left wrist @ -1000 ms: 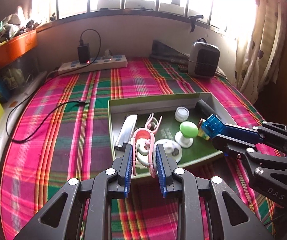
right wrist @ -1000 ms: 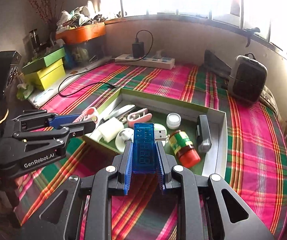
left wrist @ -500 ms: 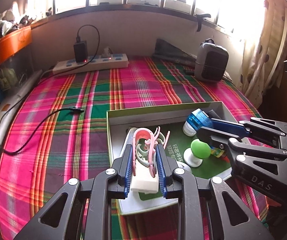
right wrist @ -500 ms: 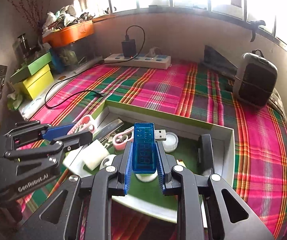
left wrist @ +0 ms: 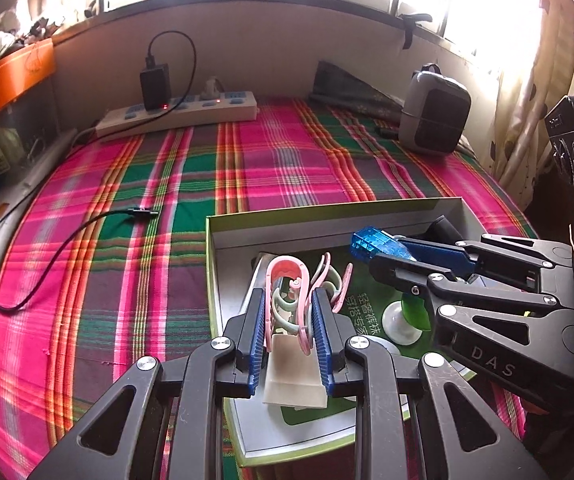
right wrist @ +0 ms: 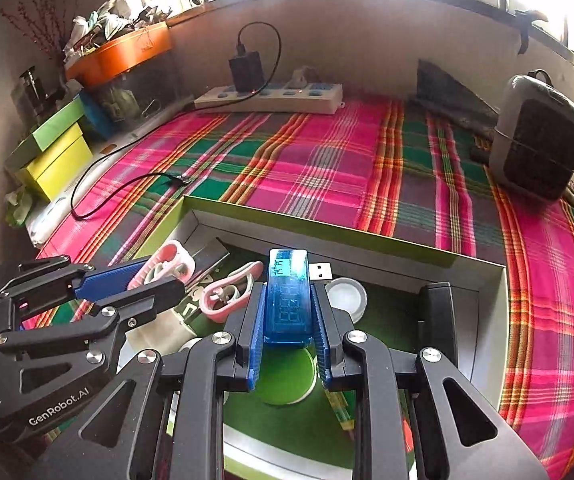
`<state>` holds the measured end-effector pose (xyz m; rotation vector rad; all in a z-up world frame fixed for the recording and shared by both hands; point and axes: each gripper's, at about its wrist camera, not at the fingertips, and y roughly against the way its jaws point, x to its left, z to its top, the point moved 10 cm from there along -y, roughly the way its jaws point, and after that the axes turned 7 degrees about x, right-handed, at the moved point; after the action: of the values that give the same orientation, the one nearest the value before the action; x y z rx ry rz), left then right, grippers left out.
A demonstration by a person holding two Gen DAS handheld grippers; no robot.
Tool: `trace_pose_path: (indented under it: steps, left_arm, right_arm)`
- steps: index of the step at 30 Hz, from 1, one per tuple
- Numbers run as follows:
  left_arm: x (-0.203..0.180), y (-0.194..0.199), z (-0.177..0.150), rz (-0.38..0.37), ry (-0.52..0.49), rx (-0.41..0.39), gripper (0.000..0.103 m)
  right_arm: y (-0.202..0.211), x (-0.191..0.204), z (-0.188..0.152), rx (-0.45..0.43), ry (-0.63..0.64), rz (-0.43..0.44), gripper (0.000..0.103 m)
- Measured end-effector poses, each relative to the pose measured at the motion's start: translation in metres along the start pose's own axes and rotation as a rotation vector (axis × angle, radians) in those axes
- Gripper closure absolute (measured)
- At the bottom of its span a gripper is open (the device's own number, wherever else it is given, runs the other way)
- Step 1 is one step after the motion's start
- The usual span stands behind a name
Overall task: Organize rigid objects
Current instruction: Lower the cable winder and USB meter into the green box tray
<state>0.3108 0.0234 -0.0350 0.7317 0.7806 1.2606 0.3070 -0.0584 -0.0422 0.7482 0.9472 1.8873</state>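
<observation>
Left gripper (left wrist: 289, 320) jaws clenching pink clip (left wrist: 287, 280), long side pointing up-frame, over box (left wrist: 327, 216) left part. Right gripper (right wrist: 287, 320) jaws clenching blue USB stick (right wrist: 288, 292), standing upright, over box middle. Box lying right below both.

We see a translucent blue USB meter (right wrist: 288, 300) upright above the box (right wrist: 327, 228); a pink clip (left wrist: 287, 300) stands over its left side.
</observation>
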Motion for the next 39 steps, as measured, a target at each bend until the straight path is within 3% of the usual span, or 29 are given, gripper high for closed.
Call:
trace_pose_path:
  steps: [20,39]
  left_arm:
    - [0.001,-0.015,-0.005,-0.012,0.01,0.036,0.08]
    - [0.0,-0.009,-0.007,0.022,0.013,0.03,0.07]
  right_arm:
    - [-0.013,-0.002,-0.002,0.024,-0.013,0.009,0.08]
    - [-0.012,0.0,0.0,0.011,-0.016,0.002,0.079]
